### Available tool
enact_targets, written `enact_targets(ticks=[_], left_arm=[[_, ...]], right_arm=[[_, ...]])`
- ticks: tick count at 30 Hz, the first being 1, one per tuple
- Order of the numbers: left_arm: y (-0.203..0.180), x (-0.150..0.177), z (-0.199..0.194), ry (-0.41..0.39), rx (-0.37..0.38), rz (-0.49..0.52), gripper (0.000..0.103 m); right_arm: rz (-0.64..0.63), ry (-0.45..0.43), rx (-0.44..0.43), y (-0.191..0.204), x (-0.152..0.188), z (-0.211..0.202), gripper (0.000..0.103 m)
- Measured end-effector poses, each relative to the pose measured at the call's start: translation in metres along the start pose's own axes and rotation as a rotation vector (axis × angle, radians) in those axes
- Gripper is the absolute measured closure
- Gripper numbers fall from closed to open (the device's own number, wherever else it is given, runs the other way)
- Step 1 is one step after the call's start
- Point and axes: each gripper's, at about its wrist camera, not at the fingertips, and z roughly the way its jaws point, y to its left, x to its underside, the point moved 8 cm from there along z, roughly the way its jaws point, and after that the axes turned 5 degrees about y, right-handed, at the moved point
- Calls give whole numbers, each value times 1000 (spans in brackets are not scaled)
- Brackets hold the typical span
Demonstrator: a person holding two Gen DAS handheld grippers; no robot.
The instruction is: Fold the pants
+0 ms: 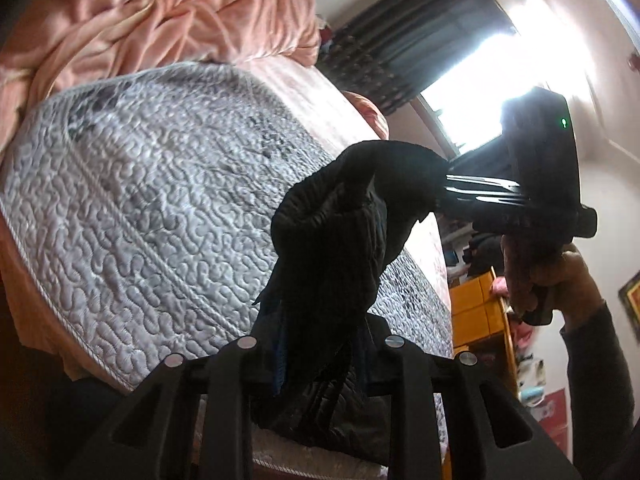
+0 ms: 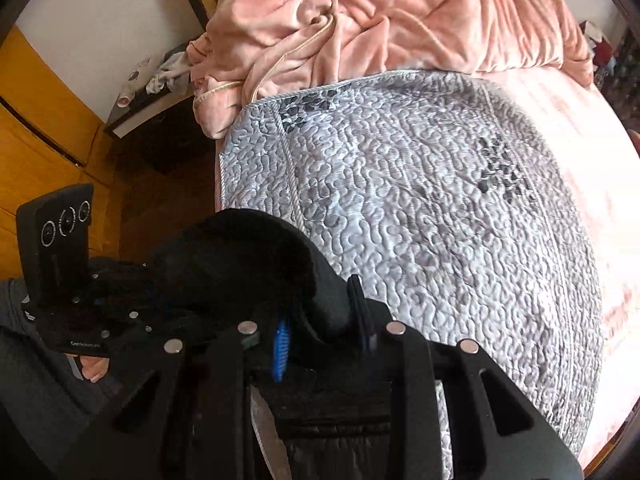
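The black pants (image 1: 336, 240) hang bunched in the air above the bed's near edge, held by both grippers. In the left wrist view my left gripper (image 1: 320, 344) is shut on the pants' lower bunch, and my right gripper (image 1: 444, 188) grips the upper end from the right. In the right wrist view my right gripper (image 2: 320, 332) is shut on the black pants (image 2: 248, 252), with blue pads showing beside the cloth. My left gripper (image 2: 100, 304) holds the same bunch at the left. The rest of the pants droops below, out of sight.
A grey quilted mat (image 2: 420, 208) covers the pink bed (image 2: 600, 184). A crumpled pink blanket (image 2: 380, 12) lies at the far end. A dark nightstand (image 2: 152, 112) and wooden floor (image 2: 36, 152) are left of the bed. A bright window (image 1: 480, 72) and yellow drawers (image 1: 476, 312) are to the right.
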Motion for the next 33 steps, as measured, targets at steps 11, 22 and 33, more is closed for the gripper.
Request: enact_targets(ticks=[11,22,33], left_arm=[[-61,16,-3,18,-19,171,77],[-102,34,1,44,-21,288,77],[-137,54,10,65,-17,383,77]], right_arm=[[21,-48,53,-6,42,-45,78],[52,-88,76,-12,80,-71,78],[88,-122,100,-21,118,-91,78]])
